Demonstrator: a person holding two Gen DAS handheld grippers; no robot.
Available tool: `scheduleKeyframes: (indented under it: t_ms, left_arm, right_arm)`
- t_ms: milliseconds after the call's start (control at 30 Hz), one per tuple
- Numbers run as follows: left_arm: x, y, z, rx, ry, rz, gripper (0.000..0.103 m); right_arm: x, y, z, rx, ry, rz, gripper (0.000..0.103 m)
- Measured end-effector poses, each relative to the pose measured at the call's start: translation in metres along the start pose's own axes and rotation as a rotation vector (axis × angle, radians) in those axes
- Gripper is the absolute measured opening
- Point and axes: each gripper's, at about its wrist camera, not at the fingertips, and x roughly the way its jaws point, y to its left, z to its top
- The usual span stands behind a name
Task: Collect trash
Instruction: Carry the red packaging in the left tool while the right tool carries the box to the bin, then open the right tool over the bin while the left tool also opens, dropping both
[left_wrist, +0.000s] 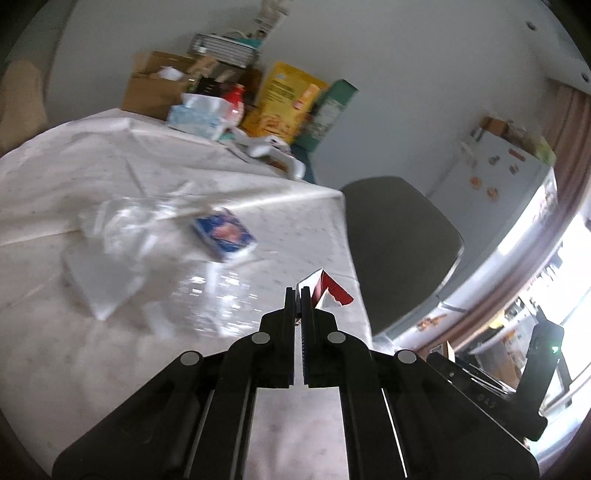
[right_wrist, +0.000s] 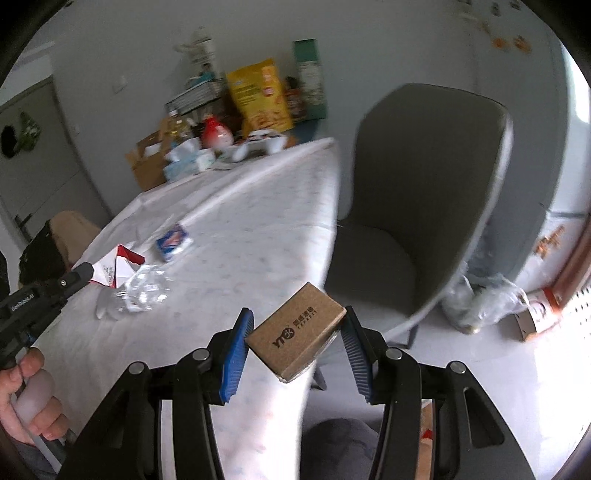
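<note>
My left gripper (left_wrist: 298, 295) is shut on a red and white carton scrap (left_wrist: 330, 293), held above the table's near right corner; the scrap also shows in the right wrist view (right_wrist: 119, 266). My right gripper (right_wrist: 298, 326) is shut on a small brown cardboard box (right_wrist: 297, 331), held over the table's right edge. On the white tablecloth (left_wrist: 74, 166) lie a crumpled clear plastic bottle (right_wrist: 142, 288), clear plastic wrap (left_wrist: 122, 236) and a small blue and white packet (left_wrist: 224, 233), which also shows in the right wrist view (right_wrist: 173, 242).
A grey chair (right_wrist: 417, 206) stands right of the table. A clear bag (right_wrist: 480, 299) lies on the floor beyond it. At the table's far end stand a cardboard box (left_wrist: 155, 88), tissues (left_wrist: 197, 114), a yellow bag (left_wrist: 286, 99) and a green box (left_wrist: 330, 110). A fridge (left_wrist: 506, 173) stands at right.
</note>
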Motion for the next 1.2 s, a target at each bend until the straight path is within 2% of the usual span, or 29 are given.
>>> scheduleKeyframes:
  t_ms: [233,733,1200]
  left_arm:
    - [0.033,-0.044,-0.017,0.065,0.079,-0.062,0.004]
    - [0.084,-0.137,-0.062,0.251,0.215,-0.143,0.004]
    - [0.130,-0.199,-0.116,0.369,0.369,-0.186,0.004]
  right_arm:
    - [-0.013,-0.051,-0.023,0.084,0.016,-0.076,0.049]
    - [-0.034,-0.154,-0.082,0.271,0.032,-0.199,0.049]
    - [-0.020,-0.219,-0.132,0.404,0.083,-0.256,0.049]
